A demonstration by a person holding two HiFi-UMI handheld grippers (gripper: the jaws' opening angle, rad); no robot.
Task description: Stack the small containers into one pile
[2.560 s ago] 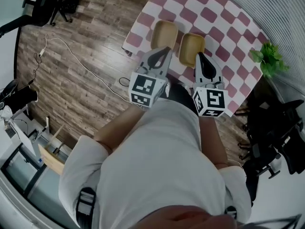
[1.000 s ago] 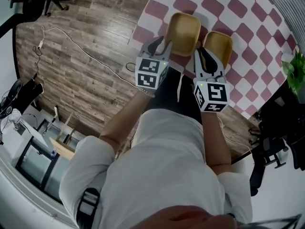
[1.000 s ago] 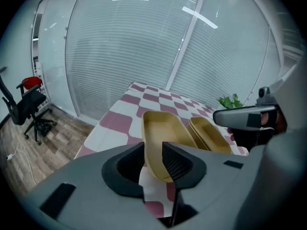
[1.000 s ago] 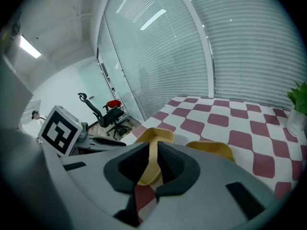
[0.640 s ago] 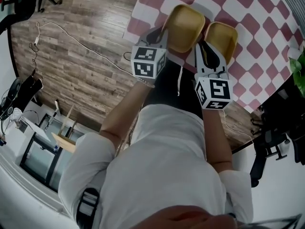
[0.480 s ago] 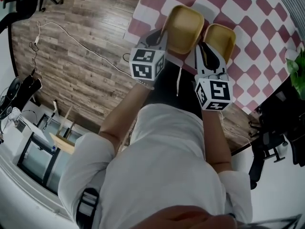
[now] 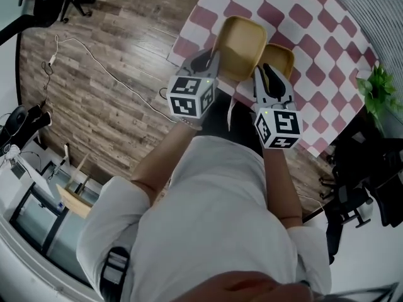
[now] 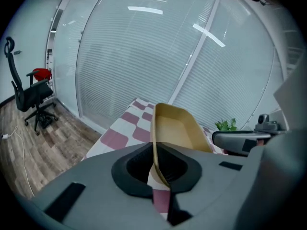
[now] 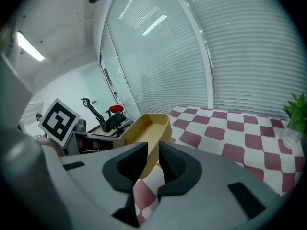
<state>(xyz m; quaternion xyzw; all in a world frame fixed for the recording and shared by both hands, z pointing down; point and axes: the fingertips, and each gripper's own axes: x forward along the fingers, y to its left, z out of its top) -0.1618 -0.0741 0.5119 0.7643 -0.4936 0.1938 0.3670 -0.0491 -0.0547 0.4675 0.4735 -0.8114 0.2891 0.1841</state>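
No word, number, brand name or sign can be read in any view. The only printed marks are black-and-white square code patterns, carried on the faces of the left gripper's cube (image 7: 191,97) and the right gripper's cube (image 7: 277,128), both seen just off the near edge of the checkered table (image 7: 315,24) in the head view. One such pattern on the left gripper's cube (image 9: 58,120) is also seen in the right gripper view, well left of the table (image 9: 230,128).
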